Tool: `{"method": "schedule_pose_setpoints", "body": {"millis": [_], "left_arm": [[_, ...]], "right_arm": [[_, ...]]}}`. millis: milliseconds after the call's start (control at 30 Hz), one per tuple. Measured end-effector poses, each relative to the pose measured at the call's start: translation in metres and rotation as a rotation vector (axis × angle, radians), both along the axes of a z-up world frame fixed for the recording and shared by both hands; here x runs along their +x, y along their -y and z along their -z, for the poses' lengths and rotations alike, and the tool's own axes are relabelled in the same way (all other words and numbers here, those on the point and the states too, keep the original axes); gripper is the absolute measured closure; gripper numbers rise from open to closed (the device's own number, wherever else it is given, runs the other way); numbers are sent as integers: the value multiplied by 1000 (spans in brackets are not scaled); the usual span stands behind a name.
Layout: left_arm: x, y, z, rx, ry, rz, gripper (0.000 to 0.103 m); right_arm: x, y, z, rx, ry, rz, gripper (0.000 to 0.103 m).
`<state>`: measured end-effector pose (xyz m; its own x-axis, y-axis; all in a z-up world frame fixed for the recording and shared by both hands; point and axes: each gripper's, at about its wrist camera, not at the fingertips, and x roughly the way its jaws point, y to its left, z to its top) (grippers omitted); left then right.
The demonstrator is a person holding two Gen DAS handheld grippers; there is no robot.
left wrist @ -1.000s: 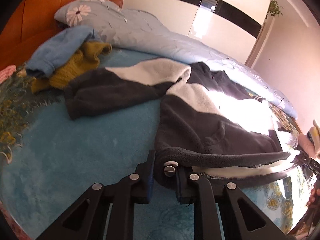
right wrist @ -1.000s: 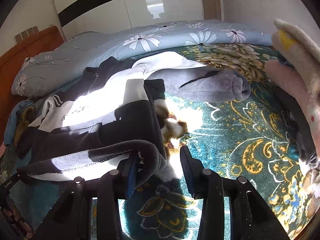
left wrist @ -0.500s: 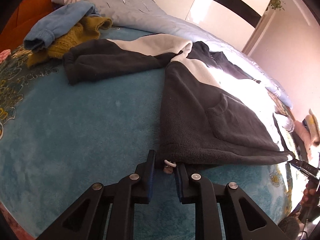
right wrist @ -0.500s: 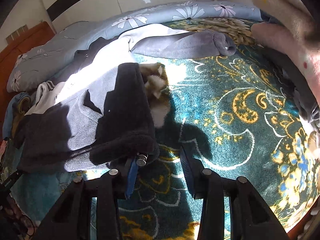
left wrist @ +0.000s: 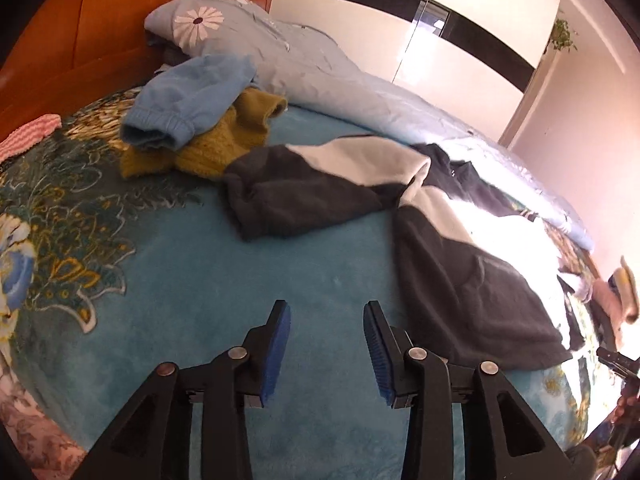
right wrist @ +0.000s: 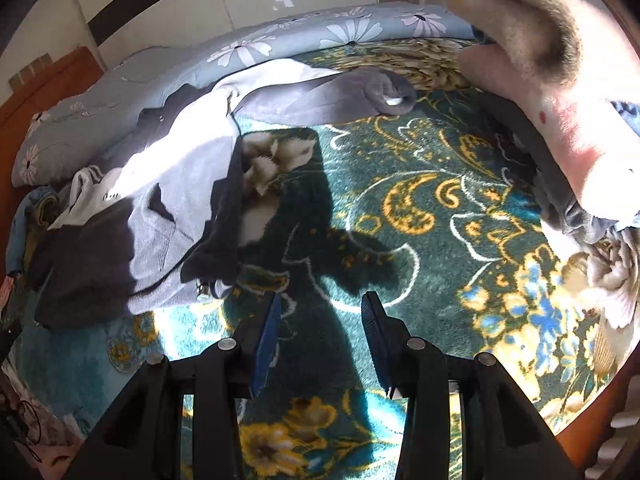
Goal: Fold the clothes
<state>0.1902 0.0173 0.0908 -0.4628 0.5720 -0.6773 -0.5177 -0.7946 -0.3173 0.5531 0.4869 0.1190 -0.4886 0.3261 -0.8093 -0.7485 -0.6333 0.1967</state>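
A teal plush blanket with a gold and blue flower pattern (left wrist: 208, 280) covers the bed under both grippers. Behind it, far ahead of the grippers, lies a long pale blue quilt printed with white daisies (left wrist: 320, 80). The dark grey and white fleece jacket (left wrist: 460, 280) is spread flat on the blanket; its hem lies just ahead and to the right of the left gripper (left wrist: 326, 312), and ahead and to the left of the right gripper (right wrist: 320, 300), with one sleeve stretched out to each side. Far ahead on the left of the left gripper, a light blue sweatshirt (left wrist: 192, 96) rests on top of a mustard yellow knitted sweater (left wrist: 224, 140). To the right of the right gripper is a pile of pink and beige fluffy clothes (right wrist: 560, 92). Both grippers have their blue-padded fingers spread apart, with nothing between them, and they do not touch the jacket.
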Motion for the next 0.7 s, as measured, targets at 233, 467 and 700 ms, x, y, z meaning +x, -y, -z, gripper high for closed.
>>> {"method": "schedule_pose_setpoints", "body": {"millis": [233, 467, 700], "left_arm": [[2, -96, -12, 132, 28, 164, 51], [8, -150, -6, 160, 79, 234, 49], [10, -168, 7, 146, 110, 251, 48]], "right_arm": [[-43, -82, -6, -39, -204, 129, 42], [-58, -148, 18, -210, -421, 389, 36], [-72, -172, 28, -247, -406, 534, 41]]}}
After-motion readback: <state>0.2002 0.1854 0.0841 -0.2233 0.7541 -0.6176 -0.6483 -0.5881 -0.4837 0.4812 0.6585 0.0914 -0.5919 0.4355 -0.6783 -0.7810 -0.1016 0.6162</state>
